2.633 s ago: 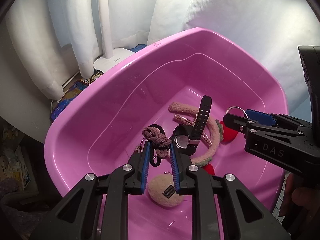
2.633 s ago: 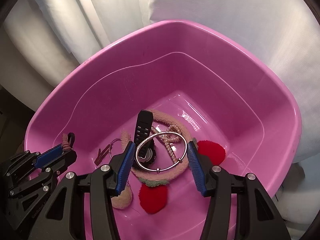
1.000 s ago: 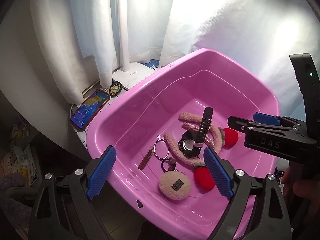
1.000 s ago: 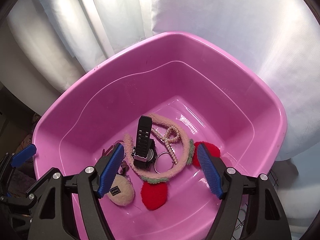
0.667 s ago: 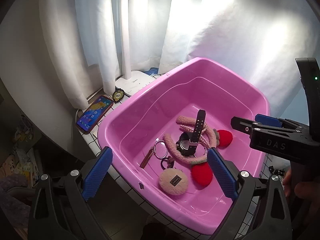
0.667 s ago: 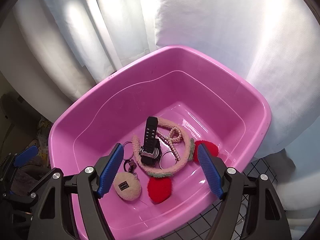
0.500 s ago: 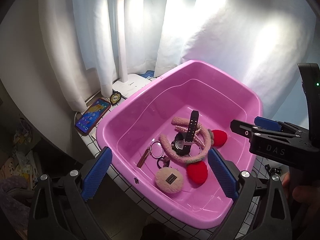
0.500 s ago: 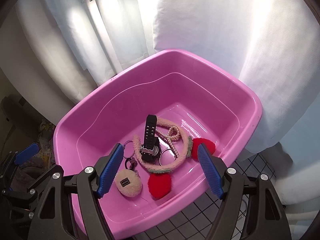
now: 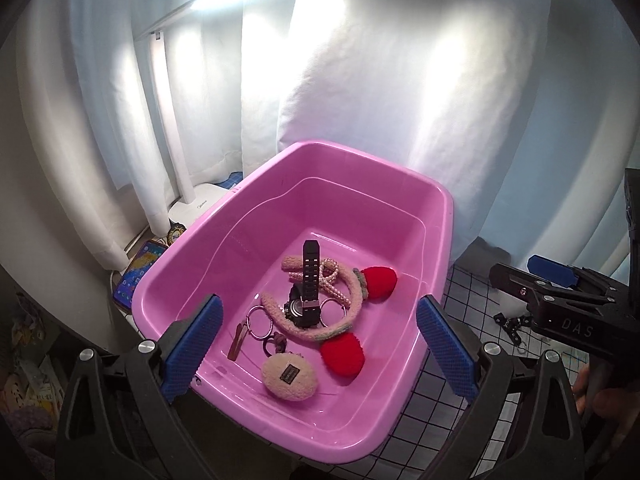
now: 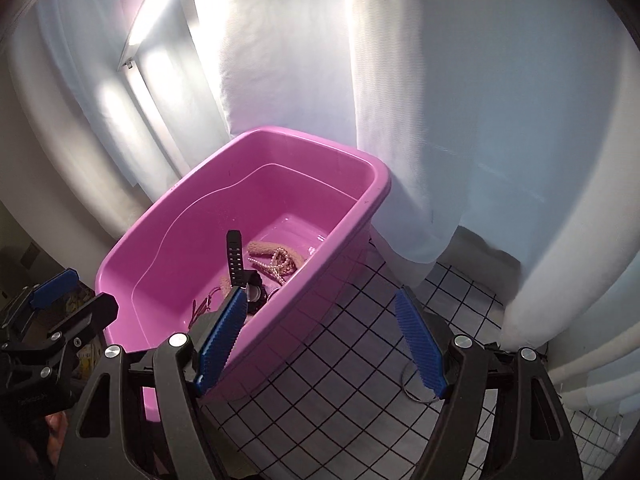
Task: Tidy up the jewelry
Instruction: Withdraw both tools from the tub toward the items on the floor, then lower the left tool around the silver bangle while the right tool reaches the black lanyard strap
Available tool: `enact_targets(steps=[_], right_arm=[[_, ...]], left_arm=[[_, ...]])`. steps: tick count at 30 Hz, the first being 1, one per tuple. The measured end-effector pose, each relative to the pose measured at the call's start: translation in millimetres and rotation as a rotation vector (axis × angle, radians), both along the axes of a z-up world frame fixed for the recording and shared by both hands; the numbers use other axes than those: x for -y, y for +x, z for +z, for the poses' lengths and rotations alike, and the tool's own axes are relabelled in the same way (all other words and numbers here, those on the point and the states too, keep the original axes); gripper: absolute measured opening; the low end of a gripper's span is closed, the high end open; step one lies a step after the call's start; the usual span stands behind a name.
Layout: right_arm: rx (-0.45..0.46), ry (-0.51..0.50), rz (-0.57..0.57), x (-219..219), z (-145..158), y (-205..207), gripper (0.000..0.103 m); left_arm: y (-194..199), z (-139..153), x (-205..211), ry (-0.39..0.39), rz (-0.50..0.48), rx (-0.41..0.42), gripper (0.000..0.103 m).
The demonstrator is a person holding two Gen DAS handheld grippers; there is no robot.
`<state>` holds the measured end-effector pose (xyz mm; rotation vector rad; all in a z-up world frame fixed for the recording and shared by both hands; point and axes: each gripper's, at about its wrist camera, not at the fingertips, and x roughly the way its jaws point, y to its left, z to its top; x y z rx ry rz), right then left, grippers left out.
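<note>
**Both grippers held wide above the pink tub**

Over the near edge of the pink tub [image 9: 436, 216], the left gripper [image 9: 318, 344] hangs with its blue pads spread far apart and nothing between them, pointing down into the basin. The right gripper [image 10: 320, 344] sits to the right of the tub over the gridded white table [image 10: 344, 364], its jaws equally wide and empty; a thin wire ring [image 10: 416, 384] lies on the table beside its right finger.

Inside the tub, near its middle, a black watch [image 9: 306, 292] stands with its strap upright, resting on a fuzzy pink headband [image 9: 348, 312] with red pompoms. A pearl strand [image 9: 334, 280] crosses the headband. Nearer lie a beige plush charm [image 9: 290, 376], a key ring [image 9: 258, 322] and a dark hair tie [image 9: 276, 342].

At far left, a phone [image 9: 138, 274] lies by a white lamp base [image 9: 200, 206].
</note>
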<state>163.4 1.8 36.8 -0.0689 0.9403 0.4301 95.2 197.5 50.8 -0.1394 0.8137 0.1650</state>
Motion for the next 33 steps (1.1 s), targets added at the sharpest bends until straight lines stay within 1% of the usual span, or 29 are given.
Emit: enact_targets(steps=[5,8,11,13,17,21,24,28,33], right_arm=[[0.011,0.016,-0.167,70.0,-2.7,-18.4,0.073],[0.013,0.010,-0.259,110.4,-9.9,-33.3,0.073],[-0.002,-0.004,-0.317,144.9,-21.8,-52.3,0.073],[-0.009,-0.007,-0.327,162.0,-31.0,-64.2,0.073],[-0.034,-0.040,-0.314,187.4,-52.1,-77.3,0.073],[-0.063,-0.042,-0.273,203.7,-66.5,-76.1,0.073],[-0.074,-0.040,-0.222,214.5,-73.5,-72.6,0.073],[-0.093,-0.044,-0.139,225.2,-84.7,-65.4,0.073],[-0.090,-0.045,-0.021,233.0,-99.5,-56.9,0.073]], left_arm=[[7.5,-5.0,23.4,-0.001,-0.093,0.009,0.095],[11.7,-9.2,39.3,-0.036,-0.147,0.010,0.095],[14.5,-12.6,53.5,-0.077,-0.170,0.003,0.095],[13.7,-13.7,65.8,-0.086,-0.185,0.009,0.095],[6.5,-20.3,92.6,-0.084,-0.197,0.011,0.095],[-2.1,-35.6,117.8,-0.088,-0.170,-0.020,0.095],[-9.5,-50.9,135.2,-0.096,-0.132,-0.050,0.095],[-15.9,-70.7,158.7,-0.067,-0.061,-0.091,0.095],[-24.9,-97.2,180.2,-0.067,0.031,-0.133,0.095]])
